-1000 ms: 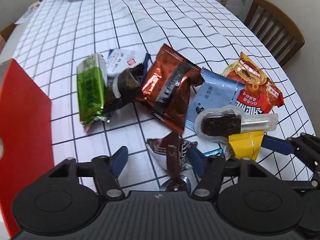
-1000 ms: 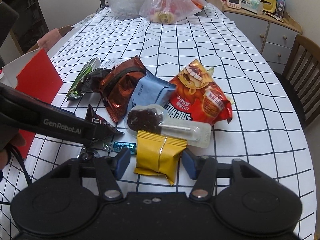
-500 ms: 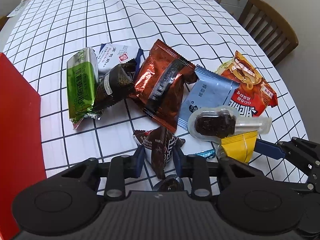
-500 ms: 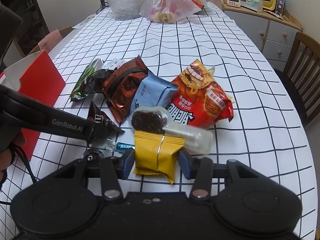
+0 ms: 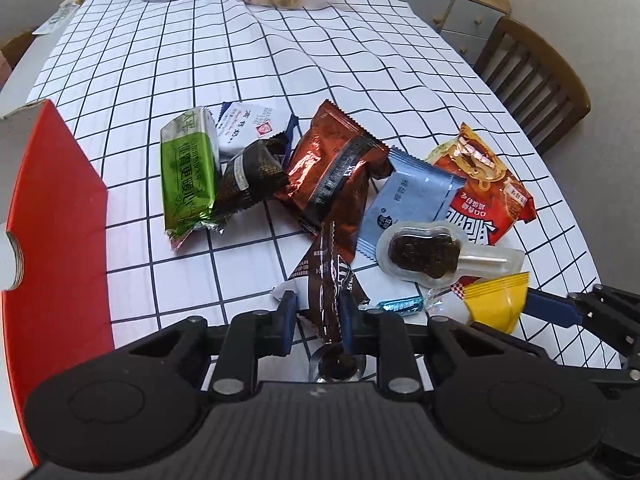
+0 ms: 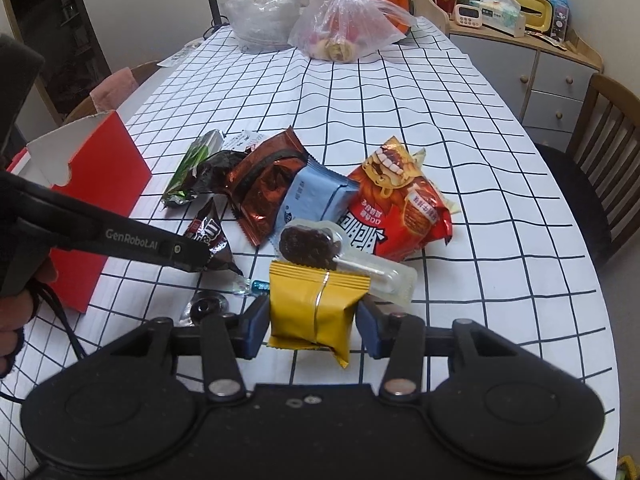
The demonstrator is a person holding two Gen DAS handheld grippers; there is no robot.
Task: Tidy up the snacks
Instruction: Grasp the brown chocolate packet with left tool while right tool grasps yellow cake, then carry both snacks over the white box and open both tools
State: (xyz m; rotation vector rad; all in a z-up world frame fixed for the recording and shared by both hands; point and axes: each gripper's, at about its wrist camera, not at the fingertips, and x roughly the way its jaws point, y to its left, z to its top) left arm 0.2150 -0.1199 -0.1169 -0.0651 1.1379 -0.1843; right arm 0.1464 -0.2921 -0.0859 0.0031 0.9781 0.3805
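Note:
A pile of snacks lies on the checked tablecloth (image 5: 168, 60). My left gripper (image 5: 318, 308) has a small dark-brown candy packet (image 5: 324, 276) between its blue pads; its jaws are still closing and the pads press on it. In the right wrist view that packet (image 6: 212, 236) hangs tilted, clear of the cloth. My right gripper (image 6: 313, 316) is shut on a yellow packet (image 6: 316, 304), held just above the cloth. An open red box (image 5: 56, 220) stands at the left.
In the pile are a green packet (image 5: 186, 176), a copper packet (image 5: 332, 172), a blue packet (image 5: 408, 200), a red-orange bag (image 5: 488, 188) and a clear-packed chocolate pop (image 5: 428, 254). Plastic bags (image 6: 340, 28) sit at the far end. A wooden chair (image 6: 608, 140) stands to the right.
The left jaws closed from wide onto the brown packet and raised it. The right jaws tightened on the yellow packet and lifted it off the cloth.

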